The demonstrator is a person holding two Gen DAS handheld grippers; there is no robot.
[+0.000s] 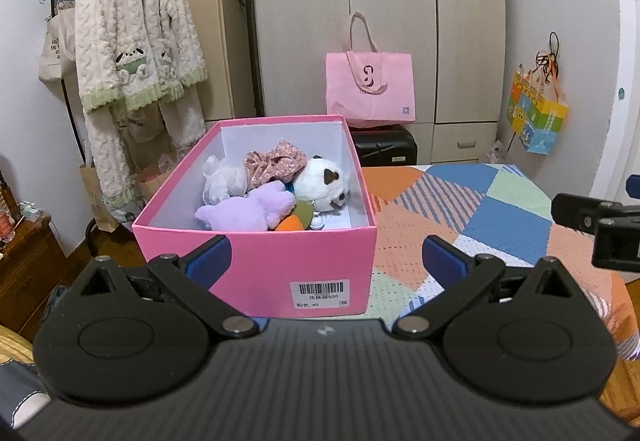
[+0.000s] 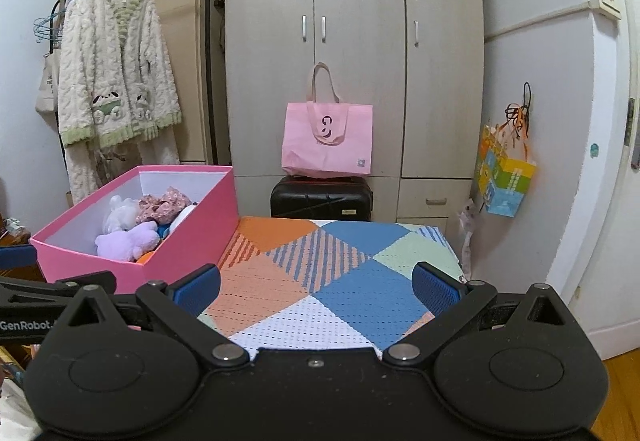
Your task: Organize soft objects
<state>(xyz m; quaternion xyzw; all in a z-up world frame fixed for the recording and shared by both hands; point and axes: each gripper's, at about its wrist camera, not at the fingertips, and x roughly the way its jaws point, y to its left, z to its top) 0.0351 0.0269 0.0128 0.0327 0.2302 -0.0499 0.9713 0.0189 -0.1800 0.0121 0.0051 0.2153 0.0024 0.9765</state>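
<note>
- Pink box point(image 1: 256, 261) sits at the left edge of our patchwork table point(image 1: 500, 217); the cloth to its right lies bare out to the far edge.
- Left gripper point(image 1: 326, 261) spread wide, empty, facing the box's short labelled end; right gripper point(image 2: 316, 287) wide, empty, over bare cloth.
- Box long axis runs away from us.
- Inside: purple plush point(image 1: 248, 211), panda plush point(image 1: 324, 183), floral fabric point(image 1: 276, 163), a white plush; orange item mostly hidden.

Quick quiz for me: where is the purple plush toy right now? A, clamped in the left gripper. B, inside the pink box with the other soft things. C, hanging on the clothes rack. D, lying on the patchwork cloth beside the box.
B: the purple plush toy lies inside the pink box, next to the white panda plush, and both the left gripper and the right gripper are open and empty.
</note>
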